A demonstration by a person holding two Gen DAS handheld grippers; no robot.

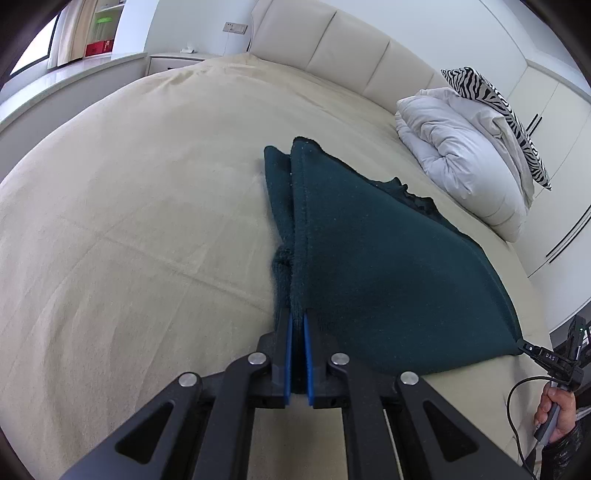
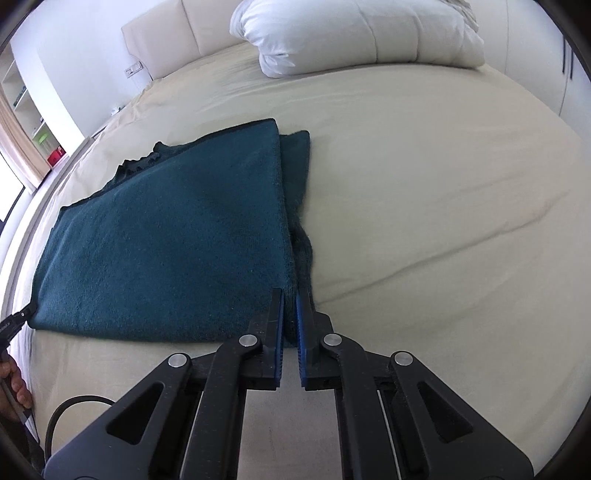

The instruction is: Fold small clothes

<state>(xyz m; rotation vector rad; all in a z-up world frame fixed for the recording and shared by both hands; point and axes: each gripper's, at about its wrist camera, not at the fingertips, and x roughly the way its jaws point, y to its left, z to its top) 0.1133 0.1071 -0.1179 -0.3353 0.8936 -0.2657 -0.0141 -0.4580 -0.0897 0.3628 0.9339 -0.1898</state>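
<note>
A dark teal knitted garment [image 1: 369, 258] lies folded on the beige bed [image 1: 129, 221], its upper layer doubled over a lower one. My left gripper [image 1: 297, 314] is shut on the garment's near left corner, the blue pads pressed on the fabric edge. In the right wrist view the garment [image 2: 166, 240] spreads to the left, and my right gripper [image 2: 290, 295] is shut on its near right corner. Each gripper shows in the other's view at the opposite corner: the right gripper [image 1: 524, 349] and the left gripper [image 2: 26, 314].
A folded white duvet [image 1: 461, 155] and a zebra-print pillow [image 1: 495, 103] lie at the head of the bed by the cream headboard [image 1: 332, 40]. A bedside table [image 1: 173, 61] and shelves [image 1: 99, 33] stand beyond. A person's hand [image 1: 557, 413] grips the right handle.
</note>
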